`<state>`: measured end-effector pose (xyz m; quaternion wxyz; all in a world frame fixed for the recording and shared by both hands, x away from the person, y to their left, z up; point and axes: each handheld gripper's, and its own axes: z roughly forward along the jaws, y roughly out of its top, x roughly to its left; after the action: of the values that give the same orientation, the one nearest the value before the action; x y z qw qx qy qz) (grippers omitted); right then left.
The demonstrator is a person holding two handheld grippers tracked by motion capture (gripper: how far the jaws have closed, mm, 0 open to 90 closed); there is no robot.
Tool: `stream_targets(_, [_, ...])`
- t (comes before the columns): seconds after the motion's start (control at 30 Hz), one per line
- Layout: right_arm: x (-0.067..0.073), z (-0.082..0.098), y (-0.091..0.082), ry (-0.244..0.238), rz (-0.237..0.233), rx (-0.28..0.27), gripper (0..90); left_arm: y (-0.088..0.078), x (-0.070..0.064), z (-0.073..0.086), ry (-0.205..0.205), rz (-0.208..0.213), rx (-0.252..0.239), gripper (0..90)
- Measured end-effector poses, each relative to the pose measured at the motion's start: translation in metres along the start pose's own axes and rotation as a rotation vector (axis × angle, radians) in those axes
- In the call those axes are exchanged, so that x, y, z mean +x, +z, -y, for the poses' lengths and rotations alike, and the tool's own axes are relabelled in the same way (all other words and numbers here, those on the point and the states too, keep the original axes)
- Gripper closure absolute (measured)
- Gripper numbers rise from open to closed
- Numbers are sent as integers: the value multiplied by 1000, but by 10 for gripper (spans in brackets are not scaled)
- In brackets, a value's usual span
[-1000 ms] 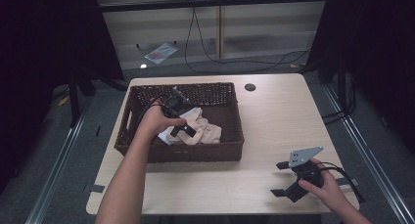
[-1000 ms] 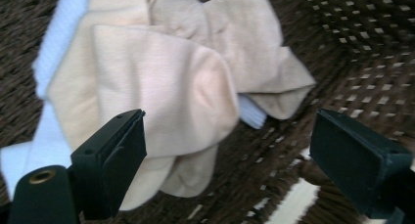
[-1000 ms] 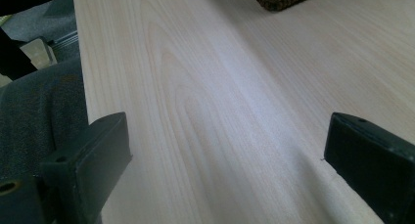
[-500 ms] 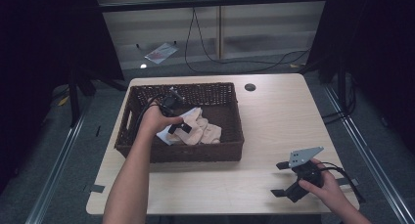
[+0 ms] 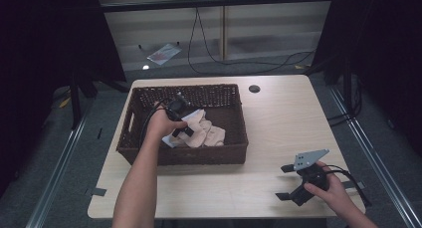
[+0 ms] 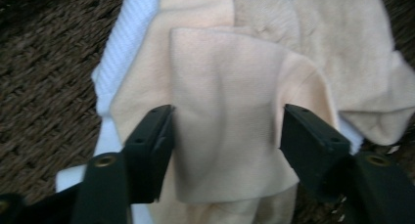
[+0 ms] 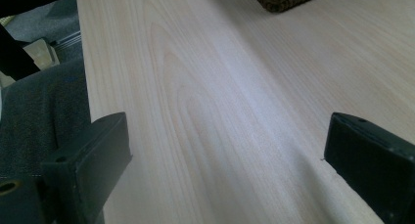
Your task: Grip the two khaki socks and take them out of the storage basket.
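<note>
1. A brown wicker basket (image 5: pixel 234 121) is seen toward the far left part of the counter (image 5: pixel 283 118); a heap of cream cloth (image 5: pixel 204 133) lies inside it on a white cloth (image 6: pixel 125 43), near the basket's front wall.

2. The left claw (image 5: pixel 181 119) is held inside the basket, directly over the cream cloth. In the left gripper view a raised fold of the cream cloth (image 6: pixel 225 131) lies between the two jaws, which stand apart at either side of it; they look to be touching or just beside the fold, not yet pinched on it.

3. The fold's long axis runs along the claw's line of sight, so a closing of the jaws would likely take it across its narrow width.

4. The right claw (image 5: pixel 288 182) is rested near the counter's front right corner, well apart from the basket, its jaws spread wide over bare wood and holding nothing.

5. The left hand (image 5: pixel 161 126) is judged by far the nearer to the cloth.
</note>
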<state>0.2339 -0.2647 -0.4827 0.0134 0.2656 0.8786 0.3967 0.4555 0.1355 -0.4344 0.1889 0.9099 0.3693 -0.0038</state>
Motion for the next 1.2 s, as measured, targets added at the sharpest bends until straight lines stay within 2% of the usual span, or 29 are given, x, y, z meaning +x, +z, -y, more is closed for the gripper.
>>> stream_targets(0.07, [0, 0, 0, -1, -4, -2, 29, 0, 0, -1, -23, -7, 4, 562])
stream_targets(0.1, [0, 0, 0, -1, -4, -2, 29, 0, 0, -1, -23, -7, 4, 604])
stream_targets(0.13, [0, 0, 0, 0, -4, -2, 29, -1, -1, -1, -27, -6, 17, 604])
stream_targets(0.2, [0, 0, 0, 0, -2, -2, 29, -1, -2, -2, -25, -2, 27, 718])
stream_targets(0.27, [0, 0, 0, -1, -1, -1, 29, -3, -4, -2, -38, 14, 31, 819])
stream_targets(0.33, [0, 0, 0, 0, -1, -1, 29, -7, -5, -3, -44, 26, 28, 865])
stream_targets(0.37, [0, 0, 0, -1, -1, -1, 29, -12, -5, -2, -61, 54, 22, 871])
stream_targets(0.47, [0, 0, 0, -1, -1, -1, 29, -22, -5, -2, -76, 68, 49, 873])
stream_targets(0.53, [0, 0, 0, -4, 0, 0, 30, -30, -6, -2, -89, 80, 39, 873])
stream_targets(0.6, [0, 0, 1, -3, -4, -2, 29, -35, -7, -2, -86, 87, 35, 873])
stream_targets(0.63, [-1, 0, 1, -4, -2, -3, 29, -44, -10, -4, -79, 97, 32, 874])
stream_targets(0.67, [-1, 0, 1, -4, -1, -3, 29, -44, -10, -4, -79, 97, 32, 874])
stream_targets(0.73, [-1, 0, 0, -2, 2, -1, 29, -56, -15, -6, -60, 110, 35, 873])
stream_targets(0.93, [0, 0, 0, -2, 4, 0, 29, -68, -21, -8, -53, 119, 23, 873])
stream_targets(1.1, [0, 0, 0, -1, 2, 1, 29, -83, -28, -12, -54, 146, 22, 873])
stream_targets(1.2, [-1, 0, 0, -7, 6, 0, 29, -90, -31, -13, -47, 143, 19, 873])
